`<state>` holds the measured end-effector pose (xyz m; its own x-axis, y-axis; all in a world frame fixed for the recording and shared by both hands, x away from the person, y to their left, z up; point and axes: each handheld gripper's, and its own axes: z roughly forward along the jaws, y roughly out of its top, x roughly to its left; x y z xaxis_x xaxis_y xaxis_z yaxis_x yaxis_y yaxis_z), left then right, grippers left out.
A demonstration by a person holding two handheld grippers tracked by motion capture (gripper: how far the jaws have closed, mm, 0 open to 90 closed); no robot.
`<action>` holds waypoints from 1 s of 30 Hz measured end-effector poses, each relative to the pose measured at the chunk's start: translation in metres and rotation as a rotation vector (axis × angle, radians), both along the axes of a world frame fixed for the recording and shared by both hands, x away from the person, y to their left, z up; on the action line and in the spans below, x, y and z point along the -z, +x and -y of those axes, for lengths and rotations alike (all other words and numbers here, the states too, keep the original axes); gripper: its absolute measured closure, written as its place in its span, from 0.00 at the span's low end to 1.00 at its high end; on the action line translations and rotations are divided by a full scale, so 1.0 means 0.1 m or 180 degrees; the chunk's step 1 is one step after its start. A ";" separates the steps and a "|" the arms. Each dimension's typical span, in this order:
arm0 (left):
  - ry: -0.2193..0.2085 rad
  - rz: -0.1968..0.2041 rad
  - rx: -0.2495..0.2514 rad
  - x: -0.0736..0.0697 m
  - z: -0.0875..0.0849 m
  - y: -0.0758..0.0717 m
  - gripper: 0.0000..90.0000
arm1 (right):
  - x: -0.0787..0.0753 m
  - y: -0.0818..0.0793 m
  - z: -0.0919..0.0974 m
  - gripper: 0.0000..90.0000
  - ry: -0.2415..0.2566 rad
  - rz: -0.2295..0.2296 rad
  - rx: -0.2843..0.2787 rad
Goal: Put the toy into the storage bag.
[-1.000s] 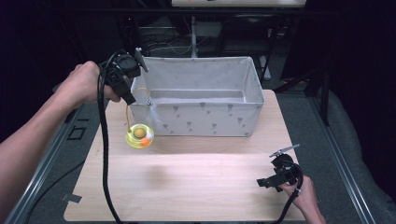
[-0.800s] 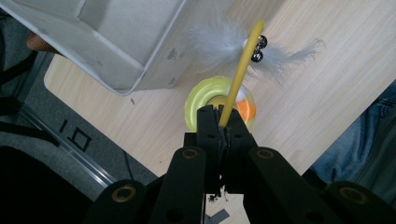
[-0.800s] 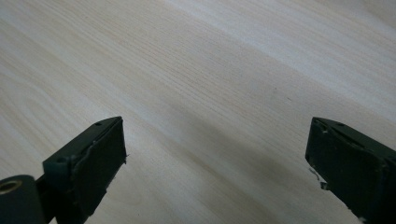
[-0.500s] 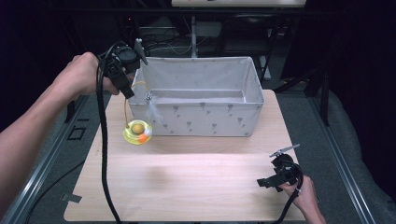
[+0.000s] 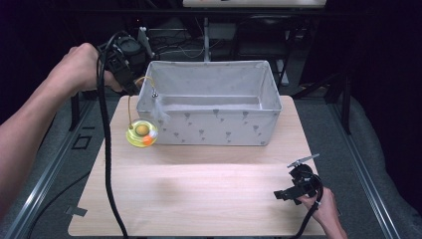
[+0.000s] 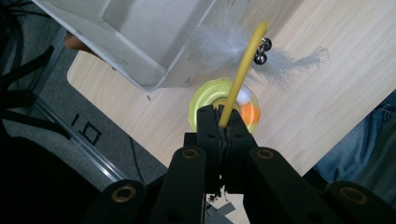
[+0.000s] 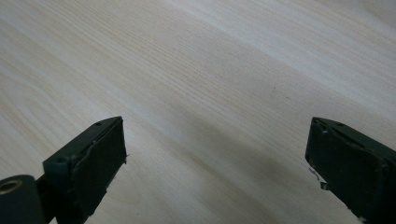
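Yellow wand (image 6: 239, 77) pinched in left tongs (image 6: 219, 123), apparently lifted; right tongs (image 7: 215, 158) wide, empty.

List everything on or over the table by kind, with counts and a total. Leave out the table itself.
Fabric bins: 1, the grey bin
Cat toys: 1, the yellow toy with wire wand, feather and bells, held by its wand
Grippers: 2, left gripper shut on the wand, right gripper open over bare wood
Total: 4
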<state>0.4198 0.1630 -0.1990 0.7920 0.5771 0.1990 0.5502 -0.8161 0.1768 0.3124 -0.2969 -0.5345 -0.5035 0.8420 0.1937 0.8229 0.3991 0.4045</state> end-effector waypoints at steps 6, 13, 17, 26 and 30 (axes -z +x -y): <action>-0.0012 0.0071 -0.0020 -0.14 0.01 0.01 0.98 | 0.00 0.00 0.00 0.05 0.0005 0.0009 0.0014; 0.0010 0.0137 -0.0032 -0.31 0.04 0.02 0.98 | 0.00 0.00 0.00 0.05 0.0005 0.0009 0.0016; 0.0015 0.0148 -0.0061 -0.38 0.04 0.04 0.99 | 0.00 0.00 0.01 0.05 -0.0002 -0.0005 -0.0008; 0.0038 0.0200 -0.0124 -0.55 0.05 0.10 0.98 | 0.00 0.00 0.00 0.05 0.0004 0.0006 0.0019; 0.0027 0.0255 -0.0167 -0.63 0.06 0.14 0.99 | 0.01 0.00 0.00 0.05 0.0009 0.0012 0.0034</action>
<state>0.4334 0.1574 -0.1365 0.7421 0.6155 0.2655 0.5767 -0.7881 0.2151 0.3123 -0.2967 -0.5351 -0.4953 0.8467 0.1943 0.8256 0.3891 0.4087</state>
